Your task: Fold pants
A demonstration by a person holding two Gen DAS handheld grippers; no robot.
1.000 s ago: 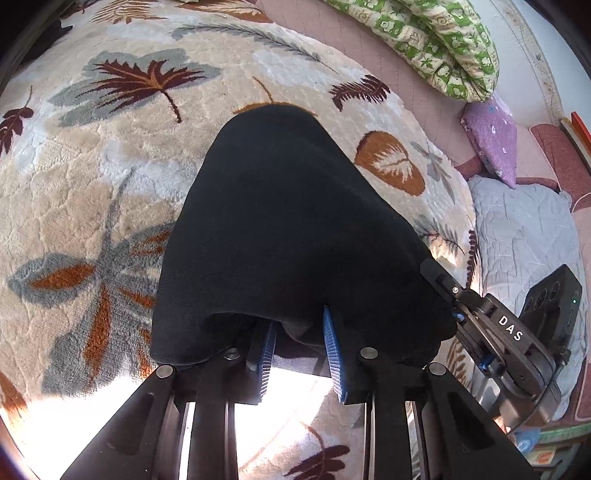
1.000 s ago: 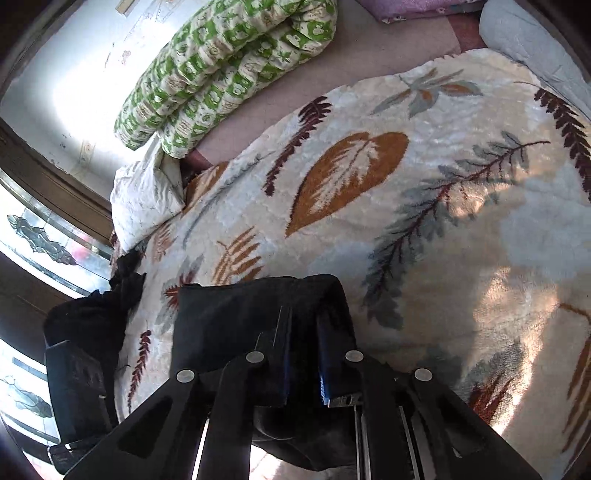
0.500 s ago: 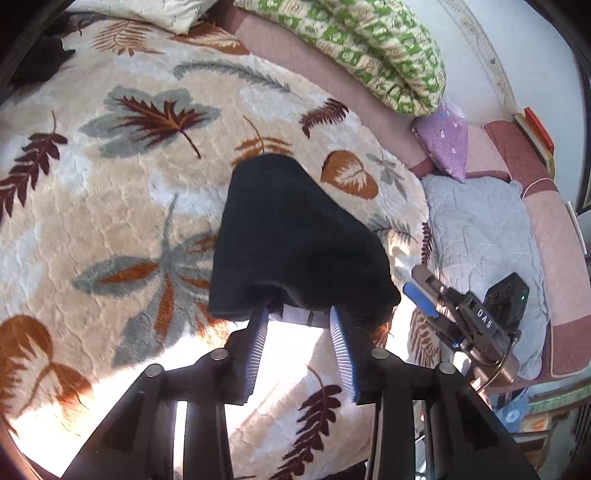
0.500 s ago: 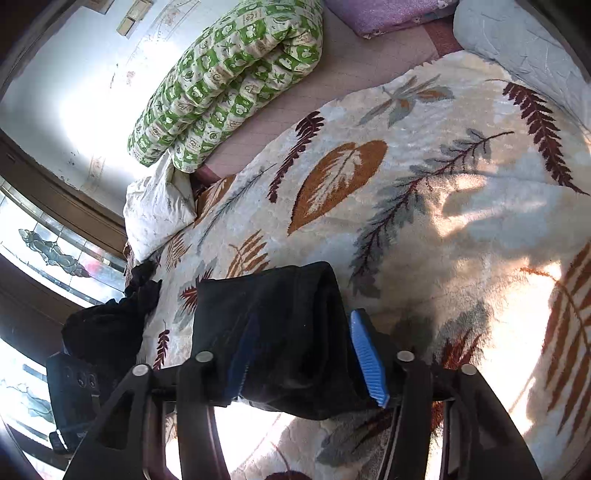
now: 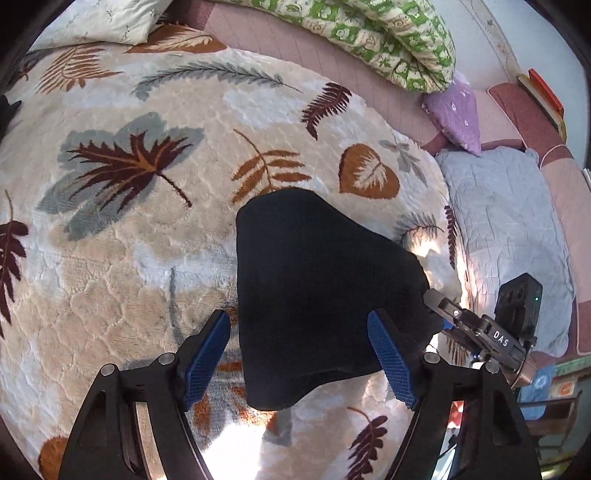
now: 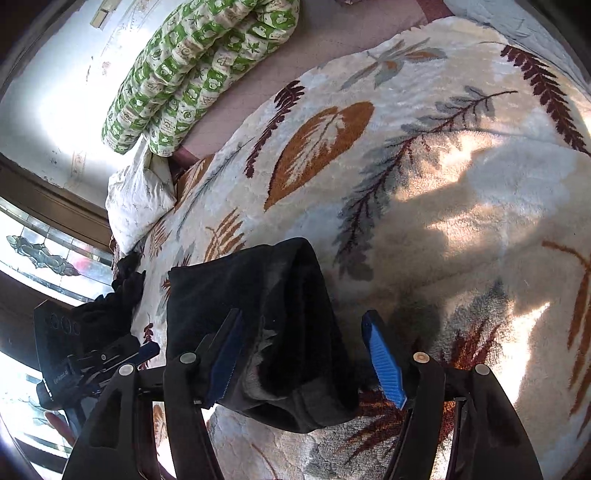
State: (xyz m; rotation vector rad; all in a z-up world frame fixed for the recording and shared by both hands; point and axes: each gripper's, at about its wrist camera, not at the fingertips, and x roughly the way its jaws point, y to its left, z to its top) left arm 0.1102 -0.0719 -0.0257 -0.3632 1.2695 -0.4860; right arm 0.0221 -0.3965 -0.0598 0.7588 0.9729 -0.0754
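The black pants (image 5: 317, 284) lie folded into a compact bundle on the leaf-patterned blanket (image 5: 129, 229). My left gripper (image 5: 303, 354) is open, its blue pads on either side of the bundle's near edge, holding nothing. My right gripper (image 6: 303, 362) is open too, over the bundle's other end (image 6: 258, 314), where stacked layers and a grey lining show. The right gripper also shows at the right in the left wrist view (image 5: 480, 332). The left gripper shows at the left in the right wrist view (image 6: 92, 358).
A green-patterned rolled quilt (image 5: 369, 33) lies along the back. A purple pillow (image 5: 458, 110) and a grey-blue quilt (image 5: 506, 229) lie to the right. A white pillow (image 6: 136, 199) and a dark clothes pile (image 6: 114, 299) sit by the window.
Both grippers opened and let go of the pants. Both drew back from the bundle, which now lies free on the blanket.
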